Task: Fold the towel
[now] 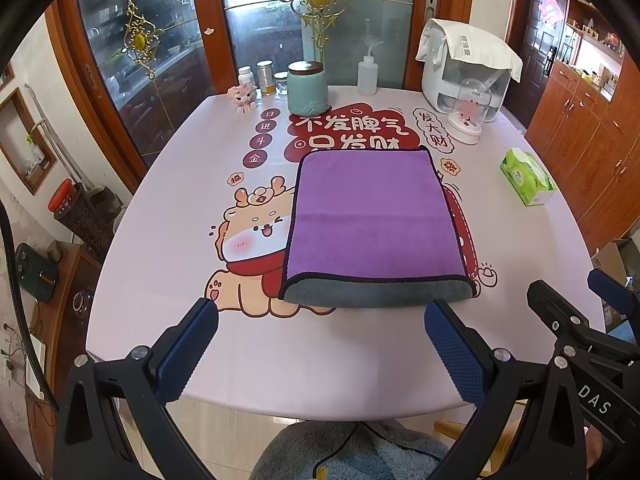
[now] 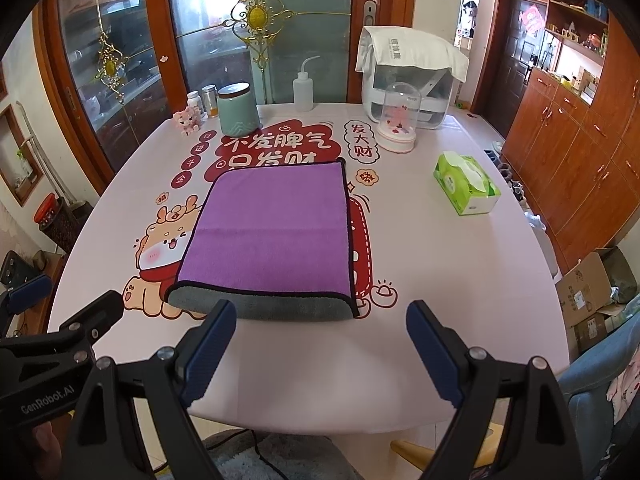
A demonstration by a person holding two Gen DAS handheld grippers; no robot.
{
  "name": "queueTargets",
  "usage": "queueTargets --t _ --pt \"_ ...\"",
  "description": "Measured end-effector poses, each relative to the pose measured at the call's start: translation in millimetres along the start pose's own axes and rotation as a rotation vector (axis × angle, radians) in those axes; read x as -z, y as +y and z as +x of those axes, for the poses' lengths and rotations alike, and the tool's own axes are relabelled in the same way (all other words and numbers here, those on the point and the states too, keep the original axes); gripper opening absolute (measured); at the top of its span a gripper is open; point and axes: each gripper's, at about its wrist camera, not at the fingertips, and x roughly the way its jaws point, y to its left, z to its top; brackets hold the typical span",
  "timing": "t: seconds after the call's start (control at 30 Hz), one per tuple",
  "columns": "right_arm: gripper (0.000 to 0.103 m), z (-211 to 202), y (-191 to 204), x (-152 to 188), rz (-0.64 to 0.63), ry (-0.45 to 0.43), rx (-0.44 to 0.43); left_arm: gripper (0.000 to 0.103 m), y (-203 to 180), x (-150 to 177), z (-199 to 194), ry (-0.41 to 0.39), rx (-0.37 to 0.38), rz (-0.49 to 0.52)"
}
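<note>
From the left wrist camera, the left gripper point(image 1: 321, 320) hangs over the near edge of the table point(image 1: 168, 280), its jaws spread wide with nothing between them. Its blue pads point(image 1: 188, 354) sit apart from the towel point(image 1: 372, 220), which lies flat near the middle of the table, already folded: purple on top, with a grey layer showing along the near edge and a dark trim around the border. It covers part of a cartoon print on the tablecloth. At the far side stand a teal jar point(image 1: 308, 88), a squeeze bottle point(image 1: 370, 74) and a white appliance point(image 1: 466, 68) draped with a cloth. A green tissue box point(image 1: 526, 176) sits to the right, well apart from the towel. The right gripper point(image 1: 580, 308) shows at the right edge of this view.

From the right wrist camera, the right gripper point(image 2: 318, 320) is also held over the near edge of the table point(image 2: 480, 280), jaws wide and empty. The towel point(image 2: 272, 224) lies just ahead of it; one finger's tip overlaps the grey edge in the picture, though I cannot tell whether it touches. The tissue box point(image 2: 466, 184) lies to the right, and the left gripper point(image 2: 60, 304) shows at the left edge, its jaws apparently parted.
</note>
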Motion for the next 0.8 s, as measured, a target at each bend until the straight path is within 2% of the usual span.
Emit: queueTargets --t 0.57,0.8 --pt "0.088 9 0 -2 0.003 0.023 0.005 0.103 4 9 10 0.018 0.01 0.003" --pt "0.088 19 -2 -4 0.007 0.041 0.005 0.103 6 -2 15 0.023 -0.007 0.013"
